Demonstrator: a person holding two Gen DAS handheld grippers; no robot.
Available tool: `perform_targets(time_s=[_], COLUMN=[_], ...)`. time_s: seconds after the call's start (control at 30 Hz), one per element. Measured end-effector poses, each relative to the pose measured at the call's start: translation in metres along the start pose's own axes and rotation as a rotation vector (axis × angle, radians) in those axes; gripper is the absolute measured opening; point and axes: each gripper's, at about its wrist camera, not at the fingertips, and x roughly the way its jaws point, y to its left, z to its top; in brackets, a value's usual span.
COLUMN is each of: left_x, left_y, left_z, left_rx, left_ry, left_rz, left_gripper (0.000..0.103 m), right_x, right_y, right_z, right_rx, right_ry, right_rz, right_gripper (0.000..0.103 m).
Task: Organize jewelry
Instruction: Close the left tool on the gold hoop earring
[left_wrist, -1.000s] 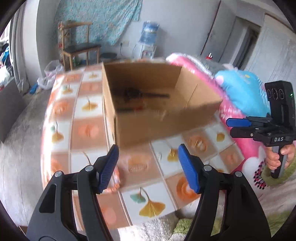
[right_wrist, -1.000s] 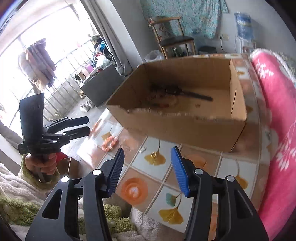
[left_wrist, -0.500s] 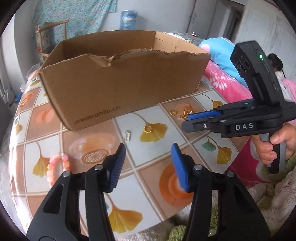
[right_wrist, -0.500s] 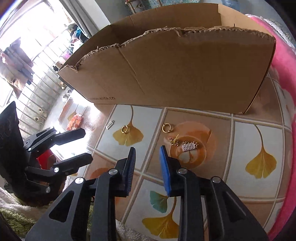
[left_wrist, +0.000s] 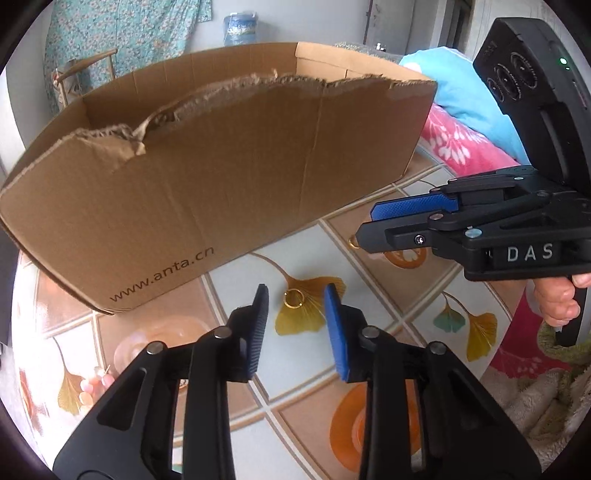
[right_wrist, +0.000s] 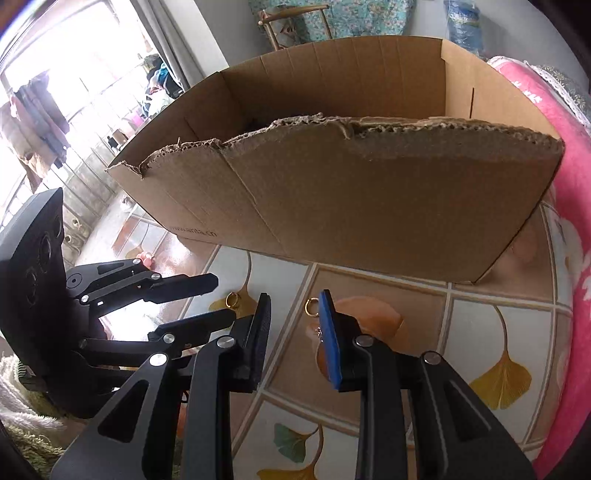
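1. Jewelry lies loose on the tiled tabletop (left_wrist: 306, 373), whose squares carry ginkgo leaves and orange motifs.
2. Nearest the left gripper (left_wrist: 296, 301) is a small gold ring (left_wrist: 293, 298), lying on a yellow leaf print in line with the gap between its blue pads. The jaws are closing, but the pads do not touch the ring and nothing is held.
3. From the right wrist view, the right gripper (right_wrist: 295, 308) stands with a narrow gap between its jaws and grips nothing. A second gold ring (right_wrist: 311, 307) lies on the tabletop just ahead of its blue pad, and a small trinket (right_wrist: 318, 332) peeks out at that pad's edge, too hidden to identify.
4. The first ring shows there too, between the left gripper's black fingers (right_wrist: 192, 284) and the right gripper.
5. At the left edge of the table, pale pink beads (left_wrist: 92, 386) lie partly behind the left gripper's frame.
6. A hand (left_wrist: 557, 302) grips the handle of the right gripper at the right side of the left wrist view.
7. Beyond the rings stands an open cardboard box (left_wrist: 221, 192) with a torn front rim, resting on the tabletop.
8. Farther off, a pink floral blanket (right_wrist: 576, 155) lies beside the box.
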Motion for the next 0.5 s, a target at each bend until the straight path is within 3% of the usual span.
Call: perform_targets(time_s=[0.5], left_x=[0.009], left_y=[-0.012], left_z=[0.003], left_rx=[0.072], left_ry=[0.000], left_rz=[0.055], left_gripper=[0.010], right_x=[0.001], right_y=[-0.001], right_z=[-0.004], right_rx=[-0.020], right_ry=[-0.017], right_rz=[-0.002], right_gripper=[0.027])
